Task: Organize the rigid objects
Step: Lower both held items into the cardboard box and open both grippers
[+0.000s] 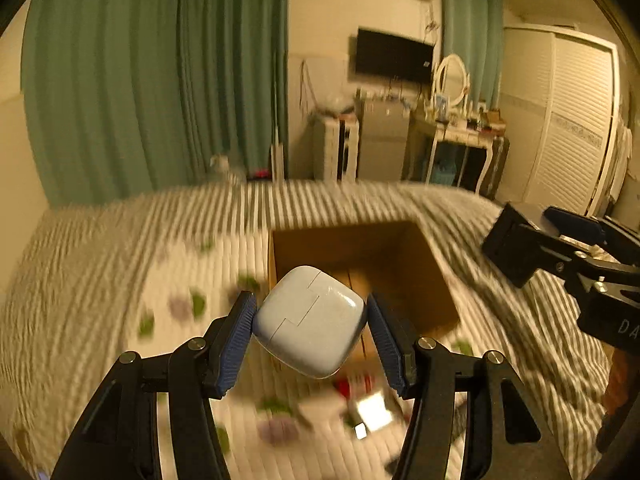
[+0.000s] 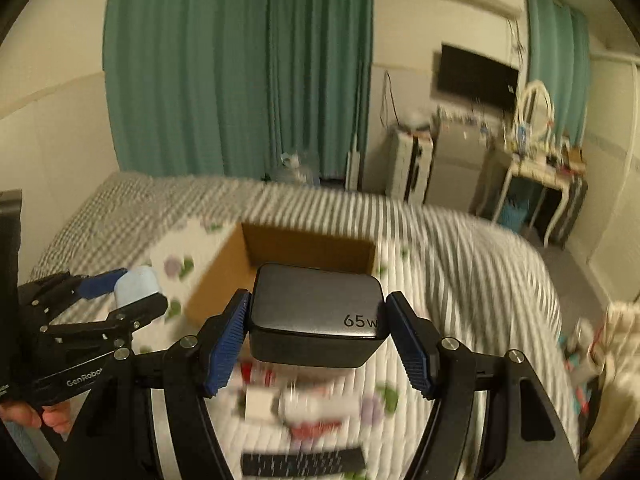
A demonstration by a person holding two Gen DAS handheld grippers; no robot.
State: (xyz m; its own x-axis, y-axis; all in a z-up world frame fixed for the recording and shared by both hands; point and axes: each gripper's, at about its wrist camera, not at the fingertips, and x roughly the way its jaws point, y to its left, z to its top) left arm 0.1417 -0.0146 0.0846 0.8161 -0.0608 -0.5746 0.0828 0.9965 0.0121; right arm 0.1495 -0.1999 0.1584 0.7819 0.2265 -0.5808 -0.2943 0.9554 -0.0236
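Left gripper (image 1: 312,332) clamped on pale blue case (image 1: 310,322), held above bed. Right gripper (image 2: 318,328) clamped on dark 65W charger (image 2: 316,314). Open cardboard box (image 2: 288,248) just ahead of both. Bedspread (image 1: 120,260) blurred below.

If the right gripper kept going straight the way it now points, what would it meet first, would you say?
Probably the open brown cardboard box on the striped bed: the right gripper, clamped on a dark grey 65 W charger block, points at its opening. Depth is blurred, so this is tentative.
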